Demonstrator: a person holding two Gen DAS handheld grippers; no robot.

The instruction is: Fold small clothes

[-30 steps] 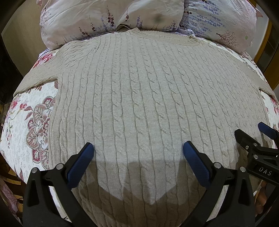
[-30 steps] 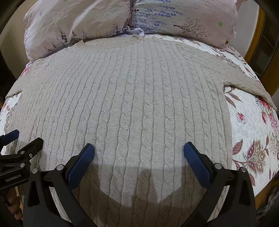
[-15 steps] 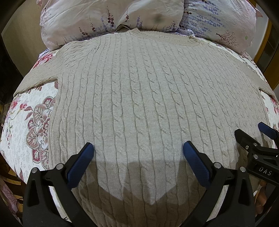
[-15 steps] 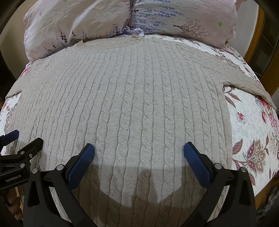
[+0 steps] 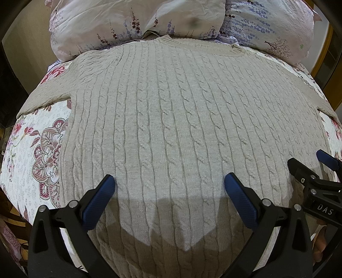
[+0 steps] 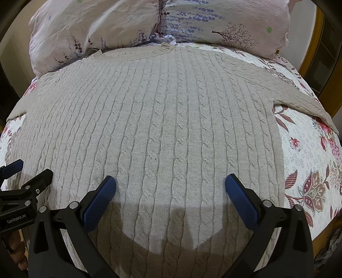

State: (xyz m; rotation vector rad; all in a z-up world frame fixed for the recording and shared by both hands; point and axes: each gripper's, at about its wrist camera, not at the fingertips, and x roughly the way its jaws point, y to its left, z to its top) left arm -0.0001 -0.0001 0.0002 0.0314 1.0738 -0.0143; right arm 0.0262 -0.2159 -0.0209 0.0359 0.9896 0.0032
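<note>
A beige cable-knit sweater (image 5: 171, 119) lies spread flat on the bed, neckline toward the pillows, sleeves out to both sides. It also fills the right wrist view (image 6: 154, 132). My left gripper (image 5: 170, 184) is open and empty, hovering over the sweater's lower left part. My right gripper (image 6: 170, 182) is open and empty over the lower right part. The right gripper also shows at the right edge of the left wrist view (image 5: 310, 166); the left gripper shows at the left edge of the right wrist view (image 6: 25, 175).
A floral bedspread (image 5: 32, 149) shows beside the sweater on the left and on the right (image 6: 305, 162). Two floral pillows (image 5: 139, 19) (image 6: 224, 21) lie behind the neckline. A wooden frame (image 6: 316, 49) stands at the far right.
</note>
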